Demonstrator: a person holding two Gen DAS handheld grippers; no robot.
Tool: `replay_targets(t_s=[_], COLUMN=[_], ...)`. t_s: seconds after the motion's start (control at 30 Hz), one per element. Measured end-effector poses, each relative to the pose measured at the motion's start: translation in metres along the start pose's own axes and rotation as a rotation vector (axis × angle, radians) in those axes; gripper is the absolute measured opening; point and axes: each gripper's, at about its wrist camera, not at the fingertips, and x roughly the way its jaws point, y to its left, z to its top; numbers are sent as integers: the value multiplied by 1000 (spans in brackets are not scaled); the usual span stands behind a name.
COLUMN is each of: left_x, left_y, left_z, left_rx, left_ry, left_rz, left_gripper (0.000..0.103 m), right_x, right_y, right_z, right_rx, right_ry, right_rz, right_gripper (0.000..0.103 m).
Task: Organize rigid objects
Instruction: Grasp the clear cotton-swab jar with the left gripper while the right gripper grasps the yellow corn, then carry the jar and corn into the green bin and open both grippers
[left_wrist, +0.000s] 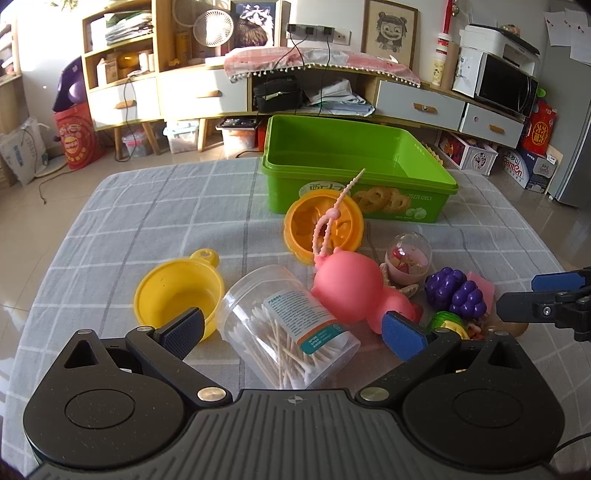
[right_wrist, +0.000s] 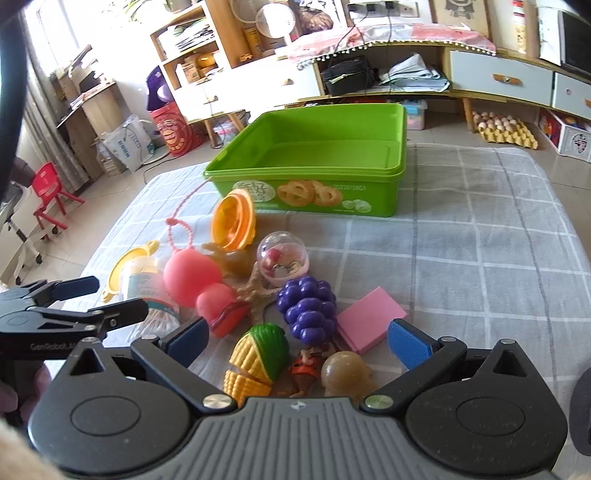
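An empty green bin (left_wrist: 354, 162) (right_wrist: 317, 162) stands at the table's far side. My left gripper (left_wrist: 291, 334) is open around a clear cotton-swab jar (left_wrist: 291, 325) lying on its side; its pads do not touch it. Beside the jar lie a yellow cup (left_wrist: 173, 291), a pink toy (left_wrist: 351, 291) and an orange mould (left_wrist: 325, 225). My right gripper (right_wrist: 297, 341) is open above a toy corn (right_wrist: 258, 356), purple grapes (right_wrist: 308, 308), a brown ball (right_wrist: 345, 371) and a pink block (right_wrist: 369, 323). It holds nothing.
A capsule ball (right_wrist: 282, 262) and a starfish (right_wrist: 256, 291) lie in the pile. The grey checked cloth (right_wrist: 480, 258) covers the table. Cabinets (left_wrist: 203, 92), boxes and an egg tray (right_wrist: 506, 129) stand beyond the table's far edge.
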Motion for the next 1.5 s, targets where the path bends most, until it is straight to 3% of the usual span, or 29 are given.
replay_targets(t_s=[0.1, 0.17, 0.3, 0.43, 0.63, 0.9, 1.07, 1.3, 1.5], left_x=[6, 8, 10, 11, 16, 24, 28, 17, 13], left_y=[8, 12, 15, 19, 29, 47, 59, 63, 61], left_z=[-5, -7, -6, -3, -3, -7, -12, -10, -9], left_rx=[-31, -59, -115, -168, -248, -400, -522, -571, -575], left_ry=[18, 23, 31, 25, 45, 104, 133, 121, 137], left_rz=[-33, -61, -113, -115, -100, -145, -188, -188, -193], left_gripper=[95, 93, 88, 86, 77, 76, 74, 71, 71], right_x=[3, 4, 13, 19, 33, 50, 51, 38, 26], right_y=[8, 17, 22, 26, 31, 34, 35, 29, 13], right_z=[-8, -12, -15, -17, -22, -25, -24, -11, 8], right_rx=[-18, -61, -53, -67, -69, -72, -55, 22, 121], right_ry=[24, 14, 57, 72, 119, 148, 145, 121, 91], right_rz=[86, 97, 130, 143, 120, 102, 95, 89, 135], right_gripper=[75, 71, 47, 33, 25, 7, 6, 5, 5])
